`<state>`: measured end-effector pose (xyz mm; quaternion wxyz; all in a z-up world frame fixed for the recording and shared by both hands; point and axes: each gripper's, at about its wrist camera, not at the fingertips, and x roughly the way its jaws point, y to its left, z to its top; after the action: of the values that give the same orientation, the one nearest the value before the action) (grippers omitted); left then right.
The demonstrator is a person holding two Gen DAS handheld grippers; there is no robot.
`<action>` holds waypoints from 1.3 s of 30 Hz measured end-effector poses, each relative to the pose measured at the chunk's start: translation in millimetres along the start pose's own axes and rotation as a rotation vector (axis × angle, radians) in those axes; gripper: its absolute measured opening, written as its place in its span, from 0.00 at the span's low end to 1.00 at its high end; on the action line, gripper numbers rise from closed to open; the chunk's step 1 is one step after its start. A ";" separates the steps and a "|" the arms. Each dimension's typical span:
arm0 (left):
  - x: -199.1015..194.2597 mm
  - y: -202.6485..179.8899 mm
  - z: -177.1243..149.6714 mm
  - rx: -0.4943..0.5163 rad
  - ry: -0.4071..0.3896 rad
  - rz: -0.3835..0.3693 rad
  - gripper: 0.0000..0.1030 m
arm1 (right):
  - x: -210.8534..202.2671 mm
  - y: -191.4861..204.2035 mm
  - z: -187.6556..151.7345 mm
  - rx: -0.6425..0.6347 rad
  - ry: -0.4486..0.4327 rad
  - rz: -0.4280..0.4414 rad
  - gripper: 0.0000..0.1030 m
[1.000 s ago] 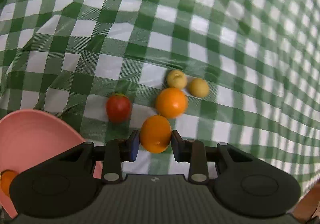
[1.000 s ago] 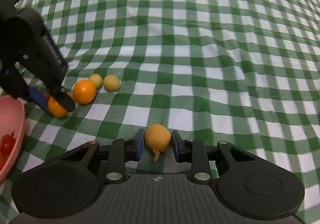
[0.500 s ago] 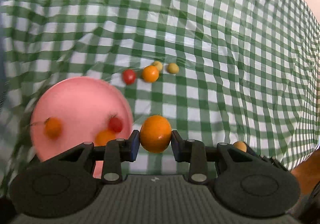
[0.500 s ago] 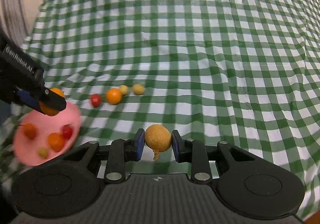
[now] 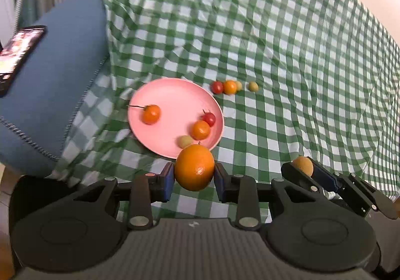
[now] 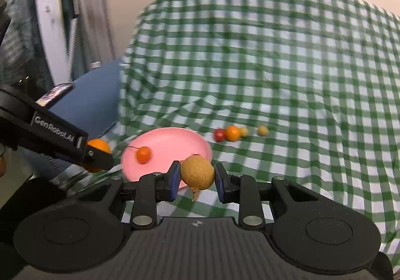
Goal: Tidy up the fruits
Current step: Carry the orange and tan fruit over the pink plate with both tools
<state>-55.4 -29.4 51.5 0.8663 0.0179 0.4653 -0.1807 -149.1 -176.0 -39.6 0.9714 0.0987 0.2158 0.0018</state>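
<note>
Carrying, left gripper (image 5: 194, 177): jaws clamped on orange fruit (image 5: 194, 171), lower centre, above pink plate (image 5: 175, 94) for drop-off.
Right gripper (image 6: 197, 180): jaws pinching tan longan (image 6: 197, 173), ready to sort.
Waiting: four fruits (image 5: 230, 86) right of plate.

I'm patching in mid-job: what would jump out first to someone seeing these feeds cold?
Both grippers are loaded: the left gripper is shut on an orange fruit in front of the pink plate, and the right gripper is shut on a rough tan fruit. The plate holds four small fruits, and four more sit in a row on the green checked cloth behind it.
</note>
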 end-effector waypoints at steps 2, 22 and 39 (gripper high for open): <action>-10.2 6.2 -1.5 -0.008 -0.021 -0.004 0.36 | -7.6 6.7 1.6 -0.009 -0.007 -0.004 0.29; -29.5 28.3 -6.5 -0.054 -0.080 -0.030 0.36 | -12.3 25.9 3.6 -0.068 -0.007 -0.023 0.29; -11.4 31.3 0.8 -0.069 -0.049 -0.029 0.36 | 4.3 22.5 2.6 -0.070 0.042 -0.033 0.29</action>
<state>-50.2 3.1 56.9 0.8747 -0.0231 0.4502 -0.1777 -143.2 -154.2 -34.8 0.9695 0.0608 0.2376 -0.0043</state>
